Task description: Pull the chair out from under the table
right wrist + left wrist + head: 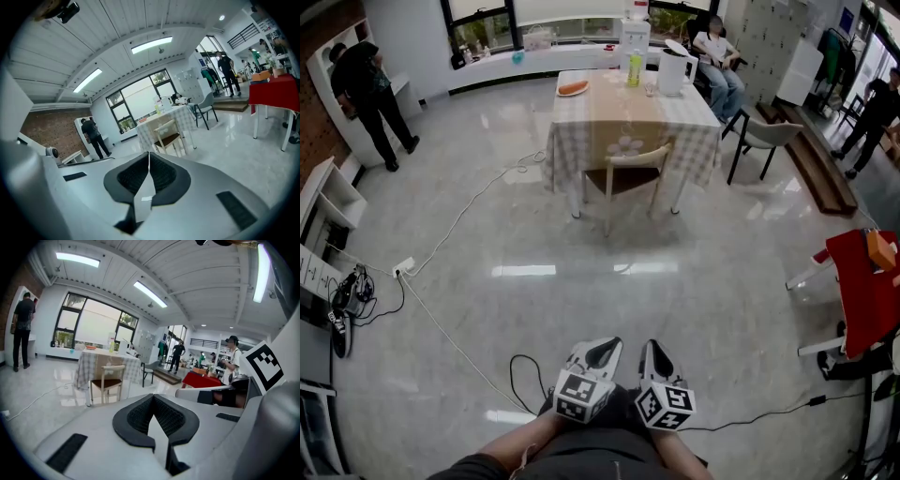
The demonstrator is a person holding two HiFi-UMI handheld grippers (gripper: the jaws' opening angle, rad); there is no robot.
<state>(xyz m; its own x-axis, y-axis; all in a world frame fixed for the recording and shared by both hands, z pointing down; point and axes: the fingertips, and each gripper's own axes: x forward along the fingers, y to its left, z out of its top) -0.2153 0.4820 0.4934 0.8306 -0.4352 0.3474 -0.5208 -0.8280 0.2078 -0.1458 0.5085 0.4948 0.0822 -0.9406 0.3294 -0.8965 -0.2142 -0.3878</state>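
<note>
My left gripper (607, 347) and right gripper (656, 350) are both pinched tight on nothing, side by side at six o'clock. The cream wooden chair with a dark brown seat (628, 176) stands at twelve, pushed in at the near edge of the checked-cloth table (581, 117). Open glossy grey floor (581, 281) lies between. A white cable (455, 230) crosses at ten, and a red-topped table (862, 281) juts in at three. Black-and-white square markers (581, 394) show on my cubes.
</note>
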